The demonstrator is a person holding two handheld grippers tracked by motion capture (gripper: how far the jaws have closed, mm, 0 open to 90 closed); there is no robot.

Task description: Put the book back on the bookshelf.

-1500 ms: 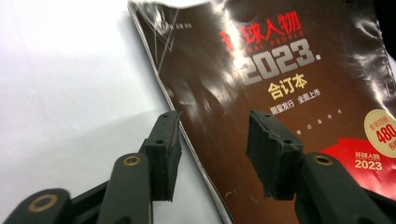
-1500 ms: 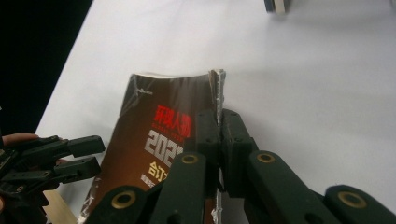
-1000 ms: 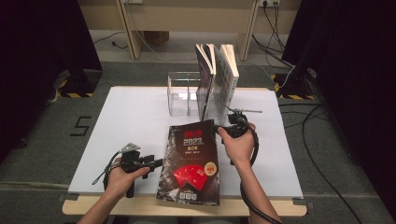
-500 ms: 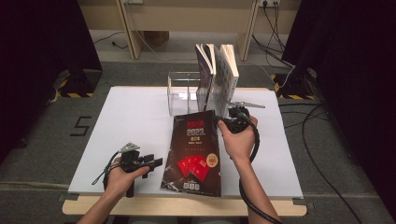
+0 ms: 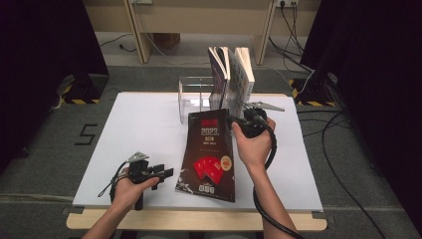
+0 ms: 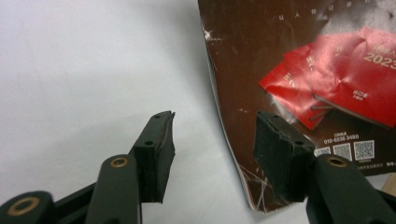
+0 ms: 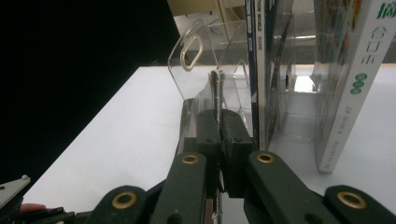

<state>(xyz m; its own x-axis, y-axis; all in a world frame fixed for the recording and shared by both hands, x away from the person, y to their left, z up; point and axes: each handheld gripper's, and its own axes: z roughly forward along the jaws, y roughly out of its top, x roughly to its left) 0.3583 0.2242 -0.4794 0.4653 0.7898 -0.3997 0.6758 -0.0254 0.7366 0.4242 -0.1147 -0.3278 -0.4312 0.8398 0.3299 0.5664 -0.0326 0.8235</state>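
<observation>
A dark brown book (image 5: 209, 149) with red cards printed on its cover rests its near end on the white table (image 5: 144, 124). Its far right corner is lifted, with my right gripper (image 5: 238, 123) shut on that edge. In the right gripper view the jaws (image 7: 218, 121) are pressed together on the thin book edge (image 7: 215, 88). My left gripper (image 5: 166, 173) lies low at the front left, open, pointing at the book's near left corner. In the left gripper view its jaws (image 6: 212, 126) stand apart around that corner (image 6: 299, 60) without touching it.
A clear acrylic book rack (image 5: 191, 97) stands at the table's far middle, with several upright books (image 5: 234, 74) leaning in its right part. In the right gripper view the rack's dividers (image 7: 196, 56) and a white-spined book (image 7: 348, 70) rise just ahead.
My right hand has risen with the book's far edge, so the book tilts up more steeply toward the rack. The left hand has stayed still.
</observation>
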